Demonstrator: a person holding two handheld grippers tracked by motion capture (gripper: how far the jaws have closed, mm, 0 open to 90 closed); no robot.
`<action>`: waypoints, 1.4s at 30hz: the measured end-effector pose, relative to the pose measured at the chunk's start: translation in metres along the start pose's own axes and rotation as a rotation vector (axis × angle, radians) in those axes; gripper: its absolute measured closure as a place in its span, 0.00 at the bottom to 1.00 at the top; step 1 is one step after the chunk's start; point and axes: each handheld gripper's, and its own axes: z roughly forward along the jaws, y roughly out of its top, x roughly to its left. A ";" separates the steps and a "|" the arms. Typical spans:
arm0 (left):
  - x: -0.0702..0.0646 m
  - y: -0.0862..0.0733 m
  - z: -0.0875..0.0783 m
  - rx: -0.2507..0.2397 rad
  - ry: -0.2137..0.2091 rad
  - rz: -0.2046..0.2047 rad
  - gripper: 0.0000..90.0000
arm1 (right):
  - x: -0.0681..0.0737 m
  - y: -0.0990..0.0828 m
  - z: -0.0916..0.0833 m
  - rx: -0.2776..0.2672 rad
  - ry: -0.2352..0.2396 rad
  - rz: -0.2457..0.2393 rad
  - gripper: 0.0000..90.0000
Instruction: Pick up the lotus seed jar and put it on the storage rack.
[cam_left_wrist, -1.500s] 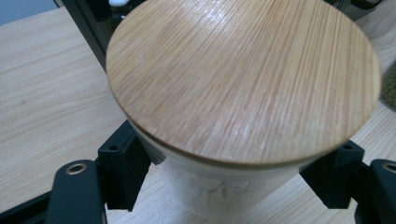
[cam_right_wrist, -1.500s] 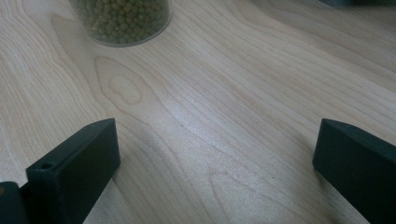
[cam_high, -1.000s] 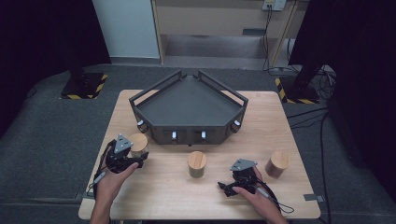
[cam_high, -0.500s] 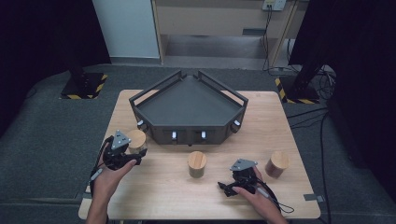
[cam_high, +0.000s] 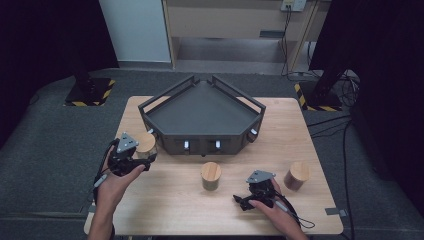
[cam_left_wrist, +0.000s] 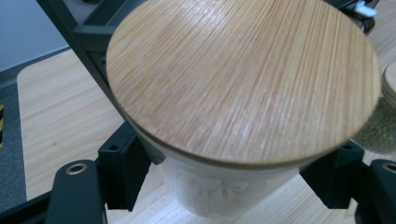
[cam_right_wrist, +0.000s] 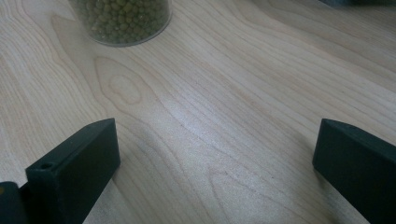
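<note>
A clear jar with a round bamboo lid (cam_left_wrist: 243, 79) and pale contents hangs a little above the table, and my left gripper (cam_left_wrist: 229, 179) is shut on its body from both sides. From above, that jar (cam_high: 146, 141) sits in the left gripper (cam_high: 139, 154) just off the left front corner of the black tray (cam_high: 200, 117). My right gripper (cam_high: 245, 199) rests low at the table's front right with its jaws wide open and nothing between them (cam_right_wrist: 215, 163). A jar of green beans (cam_right_wrist: 123, 18) stands ahead of it.
The green-bean jar with a bamboo lid (cam_high: 211, 175) stands mid-table in front of the tray. A brown-filled jar (cam_high: 297, 175) stands at the right. The wooden table (cam_high: 180, 210) is bare between the hands. Cables trail off the right edge.
My left gripper has lifted the pale jar off the table and carried it slightly toward the tray's corner. The right gripper has stayed where it was.
</note>
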 end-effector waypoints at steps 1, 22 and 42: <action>0.000 0.002 -0.001 -0.001 0.000 0.002 0.27 | 0.000 0.000 0.000 0.000 0.000 0.000 0.01; 0.004 0.047 -0.002 -0.009 -0.028 0.029 0.27 | 0.000 0.000 0.000 0.000 0.000 0.000 0.01; 0.004 0.086 0.015 -0.033 -0.030 0.043 0.27 | 0.000 0.000 0.000 0.000 0.000 0.000 0.01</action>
